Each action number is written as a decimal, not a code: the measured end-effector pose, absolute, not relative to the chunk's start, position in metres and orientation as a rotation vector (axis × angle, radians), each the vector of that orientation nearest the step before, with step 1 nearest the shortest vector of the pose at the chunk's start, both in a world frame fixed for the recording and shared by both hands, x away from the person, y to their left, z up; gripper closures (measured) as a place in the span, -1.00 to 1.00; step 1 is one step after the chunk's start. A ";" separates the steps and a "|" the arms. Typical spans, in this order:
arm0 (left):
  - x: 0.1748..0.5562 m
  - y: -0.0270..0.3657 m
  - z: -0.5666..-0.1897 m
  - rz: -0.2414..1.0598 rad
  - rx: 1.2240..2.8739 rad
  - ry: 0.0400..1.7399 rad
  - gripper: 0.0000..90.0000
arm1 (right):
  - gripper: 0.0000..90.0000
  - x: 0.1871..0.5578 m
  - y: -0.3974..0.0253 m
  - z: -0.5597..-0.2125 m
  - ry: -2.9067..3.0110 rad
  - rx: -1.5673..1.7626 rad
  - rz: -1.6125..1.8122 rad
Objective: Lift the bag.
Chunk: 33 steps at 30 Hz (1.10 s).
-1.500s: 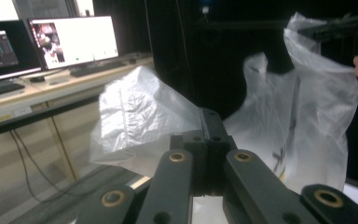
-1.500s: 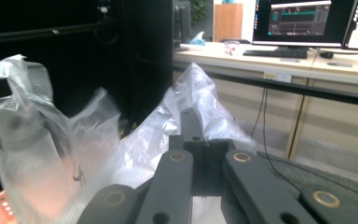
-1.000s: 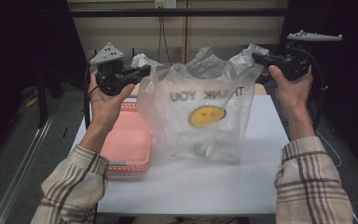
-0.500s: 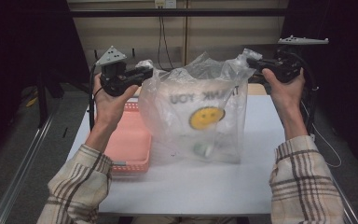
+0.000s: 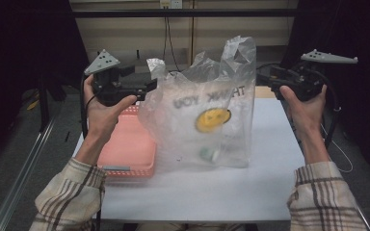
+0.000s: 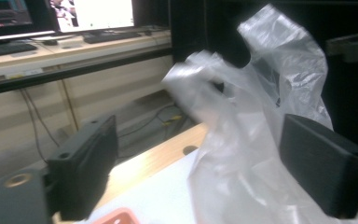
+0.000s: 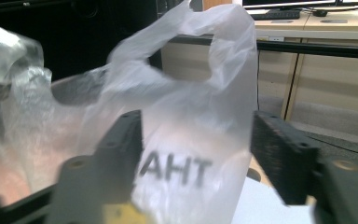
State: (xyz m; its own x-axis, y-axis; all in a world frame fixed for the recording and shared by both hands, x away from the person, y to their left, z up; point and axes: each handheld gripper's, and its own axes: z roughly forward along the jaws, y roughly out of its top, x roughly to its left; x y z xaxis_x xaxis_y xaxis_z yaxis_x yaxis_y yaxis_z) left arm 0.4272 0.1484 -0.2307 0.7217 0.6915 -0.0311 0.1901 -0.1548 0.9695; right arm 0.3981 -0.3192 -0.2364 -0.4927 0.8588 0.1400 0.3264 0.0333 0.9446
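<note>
Scene: a person at a white table (image 5: 212,192) works a clear plastic bag (image 5: 207,120) with a gripper in each hand.
Bag: it stands upright near the middle of the table, printed with a yellow smiley face and lettering, its two handles sticking up; a small pale item (image 5: 208,154) lies at its bottom, too blurred to name.
Left gripper (image 5: 150,85): its tip sits at the bag's left handle; in the left gripper view the jaws stand wide with the film (image 6: 242,154) between them but not pinched.
Right gripper (image 5: 262,79): just beside the bag's right edge, jaws wide, the right handle (image 7: 223,56) rising between them unclamped.
Basket: a pink basket (image 5: 125,149) lies on the table's left side, touching or just behind the bag.
Change: a second ago both grippers held the handles spread wide; now the bag has slumped narrower, its right handle stands free, and the grippers have opened.
Meaning: judged from this, the bag has been let go and stands on its own, so a fresh grip on each handle looks needed before it can be opened or lifted again.
</note>
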 end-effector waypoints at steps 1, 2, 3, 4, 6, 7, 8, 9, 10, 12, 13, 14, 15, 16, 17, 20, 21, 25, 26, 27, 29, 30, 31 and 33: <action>0.424 0.152 -0.232 0.514 1.697 0.711 -0.81 | -0.32 0.393 -0.319 -0.239 1.847 1.197 1.461; 0.420 0.155 -0.233 0.518 1.697 0.717 -0.83 | -0.33 0.388 -0.318 -0.242 1.856 1.190 1.452; 0.416 0.158 -0.236 0.522 1.700 0.720 -0.86 | -0.35 0.383 -0.317 -0.245 1.867 1.184 1.444; 0.412 0.162 -0.238 0.525 1.693 0.728 -0.87 | -0.40 0.378 -0.315 -0.249 1.868 1.182 1.437; 0.404 0.170 -0.242 0.536 1.685 0.737 -0.88 | -0.50 0.369 -0.312 -0.257 1.875 1.186 1.412; 0.401 0.174 -0.244 0.540 1.681 0.748 -0.88 | -0.53 0.365 -0.310 -0.262 1.879 1.189 1.403; 0.397 0.178 -0.246 0.546 1.681 0.751 -0.89 | -0.55 0.361 -0.308 -0.266 1.890 1.194 1.392; 0.394 0.182 -0.247 0.545 1.684 0.751 -0.89 | -0.56 0.357 -0.306 -0.271 1.895 1.194 1.388; 0.392 0.186 -0.248 0.547 1.684 0.752 -0.89 | -0.58 0.354 -0.304 -0.276 1.898 1.198 1.384; 0.387 0.196 -0.249 0.565 1.663 0.774 -0.87 | -0.59 0.348 -0.302 -0.285 1.902 1.209 1.373; 0.386 0.202 -0.249 0.566 1.651 0.786 -0.87 | -0.60 0.346 -0.301 -0.290 1.912 1.210 1.365; 0.385 0.206 -0.249 0.561 1.647 0.793 -0.87 | -0.60 0.344 -0.301 -0.294 1.912 1.220 1.363; 0.385 0.211 -0.249 0.565 1.652 0.798 -0.87 | -0.60 0.342 -0.300 -0.298 1.912 1.229 1.358; 0.383 0.215 -0.250 0.574 1.660 0.804 -0.87 | -0.60 0.340 -0.301 -0.302 1.906 1.236 1.358; 0.381 0.218 -0.253 0.581 1.669 0.807 -0.87 | -0.62 0.337 -0.301 -0.305 1.899 1.239 1.362; 0.372 0.224 -0.266 0.593 1.711 0.824 -0.87 | -0.65 0.327 -0.301 -0.315 1.892 1.250 1.351; 0.368 0.226 -0.272 0.591 1.726 0.827 -0.87 | -0.66 0.323 -0.300 -0.319 1.893 1.255 1.340; 0.353 0.222 -0.298 0.589 1.798 0.833 -0.87 | -0.68 0.312 -0.299 -0.337 1.914 1.283 1.293; 0.349 0.219 -0.305 0.577 1.825 0.827 -0.87 | -0.68 0.309 -0.298 -0.342 1.913 1.294 1.287; 0.346 0.216 -0.312 0.556 1.845 0.823 -0.87 | -0.68 0.306 -0.298 -0.346 1.915 1.301 1.283; 0.340 0.212 -0.324 0.520 1.869 0.825 -0.87 | -0.68 0.300 -0.299 -0.355 1.913 1.309 1.280; 0.337 0.211 -0.329 0.518 1.867 0.836 -0.86 | -0.68 0.297 -0.298 -0.359 1.910 1.322 1.278; 0.335 0.210 -0.334 0.511 1.868 0.844 -0.86 | -0.68 0.295 -0.299 -0.363 1.904 1.329 1.274; 0.330 0.207 -0.345 0.495 1.873 0.858 -0.88 | -0.68 0.289 -0.299 -0.373 1.913 1.347 1.253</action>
